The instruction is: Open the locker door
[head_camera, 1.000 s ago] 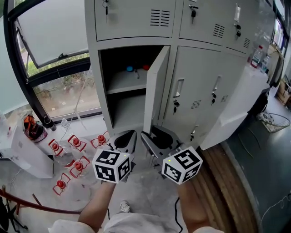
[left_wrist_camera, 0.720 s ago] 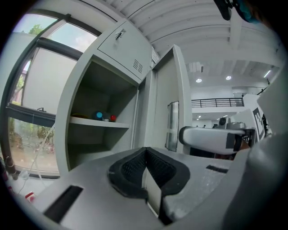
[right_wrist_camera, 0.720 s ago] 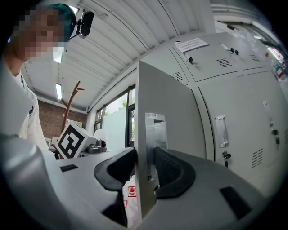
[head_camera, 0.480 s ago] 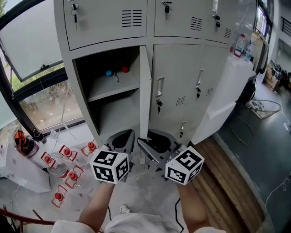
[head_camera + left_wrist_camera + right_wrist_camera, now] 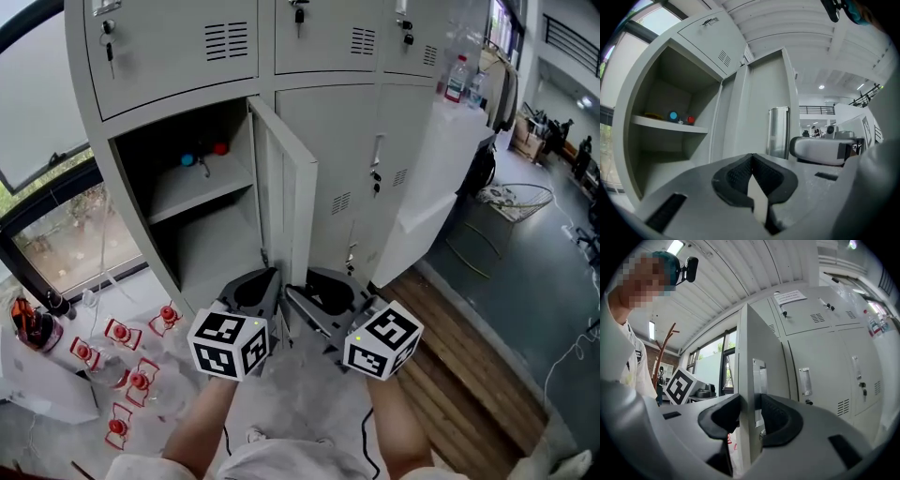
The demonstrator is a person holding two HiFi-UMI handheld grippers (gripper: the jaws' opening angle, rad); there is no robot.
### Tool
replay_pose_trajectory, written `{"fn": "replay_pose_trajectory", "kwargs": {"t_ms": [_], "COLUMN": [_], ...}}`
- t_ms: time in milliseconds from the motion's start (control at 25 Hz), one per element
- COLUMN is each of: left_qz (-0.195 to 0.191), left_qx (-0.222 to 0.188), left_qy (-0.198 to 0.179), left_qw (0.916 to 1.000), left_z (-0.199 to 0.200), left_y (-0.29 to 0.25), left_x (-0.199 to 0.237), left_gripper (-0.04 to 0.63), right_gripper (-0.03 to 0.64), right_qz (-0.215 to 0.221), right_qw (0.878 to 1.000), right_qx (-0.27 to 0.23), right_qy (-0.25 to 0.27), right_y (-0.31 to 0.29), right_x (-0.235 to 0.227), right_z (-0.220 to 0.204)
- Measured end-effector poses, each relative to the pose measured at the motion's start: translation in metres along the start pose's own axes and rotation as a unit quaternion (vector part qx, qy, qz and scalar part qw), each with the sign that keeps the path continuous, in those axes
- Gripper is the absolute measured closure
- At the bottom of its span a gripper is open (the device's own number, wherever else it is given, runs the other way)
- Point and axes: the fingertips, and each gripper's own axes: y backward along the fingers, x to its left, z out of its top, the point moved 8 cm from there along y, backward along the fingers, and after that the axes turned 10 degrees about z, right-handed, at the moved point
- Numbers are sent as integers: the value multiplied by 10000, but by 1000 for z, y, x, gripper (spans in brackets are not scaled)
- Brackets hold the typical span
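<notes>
The grey locker door (image 5: 286, 202) stands swung out from its compartment (image 5: 192, 216), its free edge facing me. My right gripper (image 5: 302, 298) is shut on the door's edge low down; in the right gripper view the door (image 5: 757, 357) runs between the pads, with my right gripper (image 5: 749, 420) clamped just below the handle recess. My left gripper (image 5: 261, 286) hangs beside it on the left, shut with nothing in it. In the left gripper view my left gripper (image 5: 751, 174) points up at the door (image 5: 764, 103) and open compartment. Small blue and red things (image 5: 202, 155) lie on the inner shelf.
Closed lockers (image 5: 375, 141) fill the wall to the right and above. A white panel (image 5: 436, 178) leans against them, with bottles (image 5: 457, 80) on top. Several red-capped items (image 5: 127, 361) lie on the floor at left, below a window. Wooden flooring (image 5: 450, 375) runs at right.
The door has swung farther out toward the right with my right gripper on its edge. My view has shifted, so the lockers now sit more to the left. The left gripper stays alongside.
</notes>
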Motion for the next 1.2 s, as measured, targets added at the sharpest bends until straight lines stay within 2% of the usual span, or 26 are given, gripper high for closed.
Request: {"fn": "replay_pose_trajectory", "kwargs": {"t_ms": [520,840,1200], "left_qz": [-521,-911,-1125], "left_qx": [55,70,112], "left_qy": [39,-26,-102], "left_qw": [9986,9958,9935], "left_z": [-3,-3,-3], "left_y": [-17,-30,-43], "left_x": [-15,-37,-48], "left_gripper": [589,589,589], "right_gripper": [508,529,532], "right_qz": [-901,-1481,-1932], "right_qw": [9959,9889,9811], "right_qx": [-91,-8,-31], "right_qy": [-53,-69,-60], "right_y": [34,52,66], "right_x": [-21,-39,-68], "right_z": [1,2,3]}}
